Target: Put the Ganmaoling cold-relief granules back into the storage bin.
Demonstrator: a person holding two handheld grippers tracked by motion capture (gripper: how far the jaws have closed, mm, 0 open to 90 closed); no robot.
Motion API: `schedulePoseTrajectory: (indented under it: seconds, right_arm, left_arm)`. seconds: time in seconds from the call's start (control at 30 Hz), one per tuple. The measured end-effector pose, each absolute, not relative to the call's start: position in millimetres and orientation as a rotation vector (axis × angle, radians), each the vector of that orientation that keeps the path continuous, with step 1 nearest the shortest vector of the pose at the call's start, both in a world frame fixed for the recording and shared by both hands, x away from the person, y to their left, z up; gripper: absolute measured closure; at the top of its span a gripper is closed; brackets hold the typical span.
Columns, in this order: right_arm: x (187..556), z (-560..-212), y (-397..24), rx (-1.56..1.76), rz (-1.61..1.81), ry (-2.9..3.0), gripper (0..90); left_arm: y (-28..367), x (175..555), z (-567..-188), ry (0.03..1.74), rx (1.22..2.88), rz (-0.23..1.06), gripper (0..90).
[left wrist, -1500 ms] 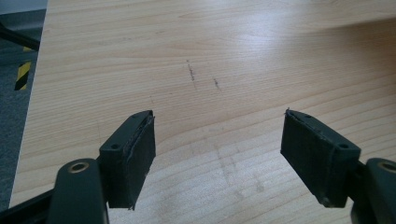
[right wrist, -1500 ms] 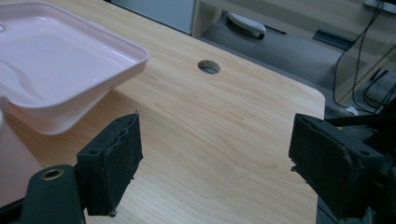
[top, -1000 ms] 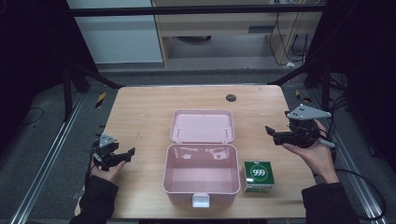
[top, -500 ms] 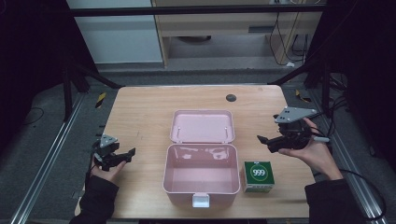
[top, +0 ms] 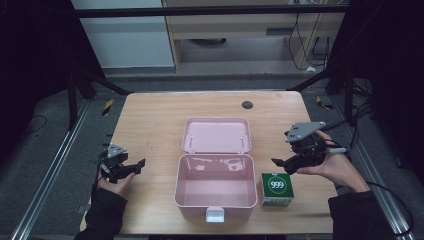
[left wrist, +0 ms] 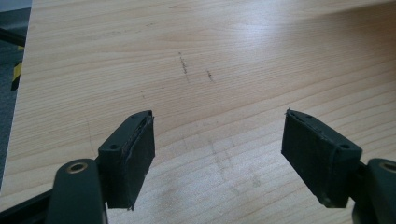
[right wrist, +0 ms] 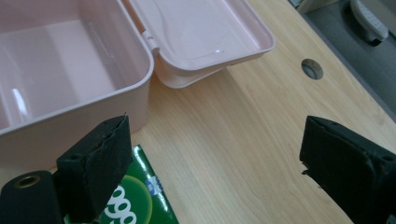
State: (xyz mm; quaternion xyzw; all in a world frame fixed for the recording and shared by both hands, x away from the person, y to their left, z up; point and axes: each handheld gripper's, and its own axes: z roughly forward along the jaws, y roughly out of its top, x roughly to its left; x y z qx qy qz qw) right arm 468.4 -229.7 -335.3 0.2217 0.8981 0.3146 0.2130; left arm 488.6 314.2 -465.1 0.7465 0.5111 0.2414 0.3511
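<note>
**A:** So you're going for the green box (top: pixel 275 189), right? It sits on the table (top: pixel 150 120) at the near right, just beside the right wall of the open pink case (top: pixel 216 187), lid (top: pixel 216 135) flipped back on the far side.

**B:** Yep. Your right gripper (top: pixel 284 163) hangs just above and a bit far of it, jaws have just been opening, roughly halfway wide, nothing between them. In the right gripper view one jaw is already over the box's (right wrist: pixel 128 203) corner.

**A:** I'd open a touch wider before you drop, then straddle the box square across its two sides. Watch the side against the case wall, that gap looks tight, so maybe grip near-to-far instead.

**B:** Left gripper (top: pixel 131 167) is parked at the near left, jaws wide and empty over bare wood. Leave it there.
</note>
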Motion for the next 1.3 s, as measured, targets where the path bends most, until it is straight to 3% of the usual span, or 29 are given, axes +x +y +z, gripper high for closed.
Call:
schedulePoseTrajectory:
  seconds: [1.3]
  right_arm:
    - [457.2, -357.7, -218.5, 0.381, 0.679, 2.807, 5.5]
  left_arm:
    - [312.7, 488.9, -465.8, 1.318, 1.937, 0.618, 24.8]
